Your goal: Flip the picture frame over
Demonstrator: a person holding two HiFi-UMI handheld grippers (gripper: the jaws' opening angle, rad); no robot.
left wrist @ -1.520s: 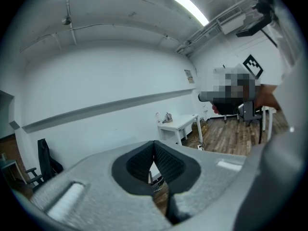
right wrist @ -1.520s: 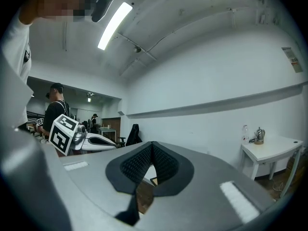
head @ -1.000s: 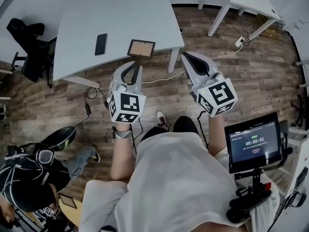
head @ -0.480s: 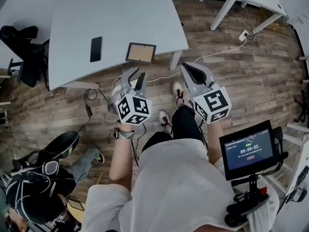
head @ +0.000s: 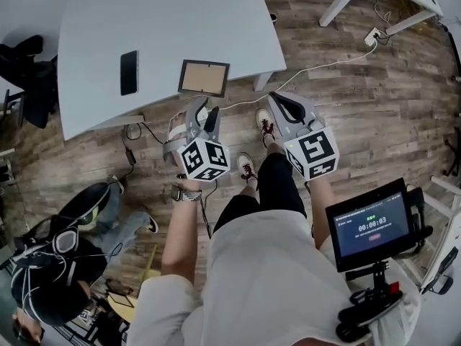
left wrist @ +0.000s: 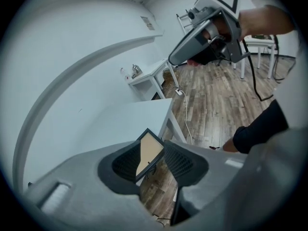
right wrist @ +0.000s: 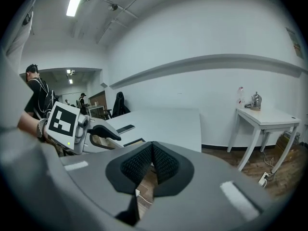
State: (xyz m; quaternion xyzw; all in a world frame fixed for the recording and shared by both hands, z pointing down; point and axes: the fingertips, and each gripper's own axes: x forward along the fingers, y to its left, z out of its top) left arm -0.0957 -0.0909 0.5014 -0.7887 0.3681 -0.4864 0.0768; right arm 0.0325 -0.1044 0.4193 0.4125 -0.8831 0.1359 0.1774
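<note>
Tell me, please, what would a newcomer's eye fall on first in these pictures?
The two hand-held grippers with black-and-white marker cubes, low over the wood floor just short of the grey table. The jaws of the left gripper are opening with nothing between them, and those of the right gripper are together. Next comes the picture frame lying near the table's near edge, with a black phone to its left.

Picture frame (head: 204, 78) — black rim, tan panel; table (head: 180, 20) pale grey; floor (head: 360, 99) brown wood-grain.

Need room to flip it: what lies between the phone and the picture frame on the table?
Nothing: bare tabletop separates the phone and picture frame, seen in the head view.
</note>
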